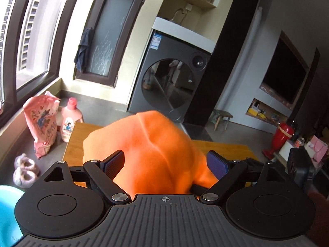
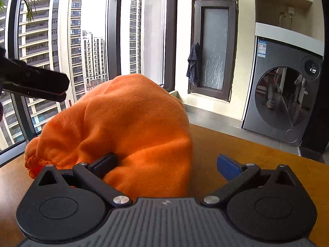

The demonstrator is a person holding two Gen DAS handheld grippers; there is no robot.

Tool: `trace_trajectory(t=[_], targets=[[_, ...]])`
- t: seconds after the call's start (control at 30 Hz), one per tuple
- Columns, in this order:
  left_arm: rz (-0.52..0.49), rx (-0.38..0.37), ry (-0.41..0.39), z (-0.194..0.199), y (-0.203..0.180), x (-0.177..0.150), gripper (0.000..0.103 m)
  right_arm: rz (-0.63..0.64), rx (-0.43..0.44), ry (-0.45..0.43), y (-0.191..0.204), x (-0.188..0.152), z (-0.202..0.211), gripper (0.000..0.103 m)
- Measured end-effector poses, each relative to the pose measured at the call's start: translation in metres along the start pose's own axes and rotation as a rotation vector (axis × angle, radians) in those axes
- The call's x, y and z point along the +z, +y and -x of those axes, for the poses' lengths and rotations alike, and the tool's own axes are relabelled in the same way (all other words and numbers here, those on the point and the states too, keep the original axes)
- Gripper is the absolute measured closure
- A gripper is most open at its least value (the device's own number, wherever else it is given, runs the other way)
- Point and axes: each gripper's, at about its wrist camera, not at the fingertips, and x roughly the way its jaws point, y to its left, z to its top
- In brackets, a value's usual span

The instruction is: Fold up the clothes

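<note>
Orange fleece garment (image 1: 152, 148) fills the centre of the left wrist view, bunched in a tall mound on the wooden tabletop (image 1: 76, 142). Left gripper (image 1: 165, 163) has its fingers spread wide, blue pads (image 1: 217, 163) either side of the cloth; the fabric sits between them, w/ neither pad clearly pressing on it. Behind: grey washing machine (image 1: 170, 78), pink detergent bottle (image 1: 68, 121) & pink bag (image 1: 42, 123) on the floor by the window, fluffy slippers (image 1: 25, 169) lower left.

Right wrist view: same orange garment (image 2: 123, 127) heaped on the tabletop (image 2: 257, 152), leaning toward the window side. Right gripper (image 2: 166, 163) also w/ fingers spread; left pad touches a fold of the cloth, right pad (image 2: 228, 167) sits apart from it over bare wood. Upper left, the other gripper (image 2: 37, 83) shows as a dark bar; can't tell its state from here. Washing machine (image 2: 285, 100) at right.
</note>
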Motion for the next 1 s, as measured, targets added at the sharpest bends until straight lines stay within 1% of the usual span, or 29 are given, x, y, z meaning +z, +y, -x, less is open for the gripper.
trace_trajectory(t=[0.03, 0.07, 0.17, 0.23, 0.27, 0.33, 0.4, 0.43, 0.47, 0.5, 0.53, 0.57, 0.63, 0.67, 0.77, 0.87, 0.93, 1.0], targets=[[-0.005, -0.038, -0.014, -0.003, -0.005, 0.008, 0.009, -0.006, 0.003, 0.001, -0.001, 0.0, 0.0, 0.0], [-0.013, -0.06, -0.011, -0.013, -0.009, 0.014, 0.009, -0.011, 0.006, 0.001, -0.001, 0.0, 0.0, 0.0], [0.027, -0.097, 0.053, -0.056, -0.004, 0.03, 0.009, 0.063, -0.032, -0.04, 0.008, 0.003, 0.009, 0.0], [0.144, -0.122, 0.136, -0.09, 0.018, 0.029, 0.009, 0.099, -0.044, -0.087, 0.014, 0.007, 0.023, 0.0], [0.199, -0.134, 0.173, -0.105, 0.03, 0.027, 0.008, 0.103, -0.021, -0.114, 0.016, 0.011, 0.031, 0.0], [0.276, -0.122, 0.21, -0.129, 0.049, 0.021, 0.008, 0.097, 0.056, -0.118, 0.019, 0.015, 0.04, 0.0], [0.276, -0.092, 0.218, -0.141, 0.059, 0.02, 0.008, 0.121, 0.145, -0.066, 0.024, 0.016, 0.035, 0.0], [0.27, -0.079, 0.22, -0.146, 0.063, 0.021, 0.008, 0.159, 0.153, -0.024, 0.03, 0.013, 0.028, 0.0], [0.266, -0.068, 0.22, -0.15, 0.066, 0.022, 0.008, 0.198, 0.13, 0.022, 0.036, 0.003, 0.016, 0.001], [0.27, -0.069, 0.214, -0.148, 0.067, 0.024, 0.008, 0.234, 0.108, 0.067, 0.043, -0.006, 0.005, 0.003], [0.27, -0.067, 0.205, -0.145, 0.068, 0.026, 0.008, 0.232, 0.11, 0.107, 0.043, -0.007, -0.001, 0.005], [0.258, -0.061, 0.184, -0.136, 0.066, 0.027, 0.008, 0.186, 0.124, 0.089, 0.038, -0.003, 0.0, 0.005], [0.219, -0.063, 0.13, -0.111, 0.057, 0.027, 0.008, 0.134, 0.143, 0.081, 0.032, -0.003, 0.001, 0.005], [0.202, -0.066, 0.109, -0.1, 0.052, 0.025, 0.007, 0.118, 0.152, 0.056, 0.029, -0.004, 0.007, 0.005], [0.175, -0.099, 0.094, -0.071, 0.038, 0.0, 0.005, 0.051, 0.213, -0.02, 0.013, -0.013, 0.031, 0.001], [0.149, -0.131, 0.08, -0.043, 0.024, -0.025, 0.005, -0.087, 0.207, -0.088, -0.013, -0.025, 0.053, 0.0], [0.13, -0.144, 0.074, -0.027, 0.015, -0.041, 0.005, -0.186, 0.174, -0.119, -0.027, -0.032, 0.062, 0.0], [0.114, -0.099, 0.119, -0.035, 0.013, -0.055, 0.005, -0.268, 0.138, -0.148, -0.04, -0.038, 0.069, 0.0]])
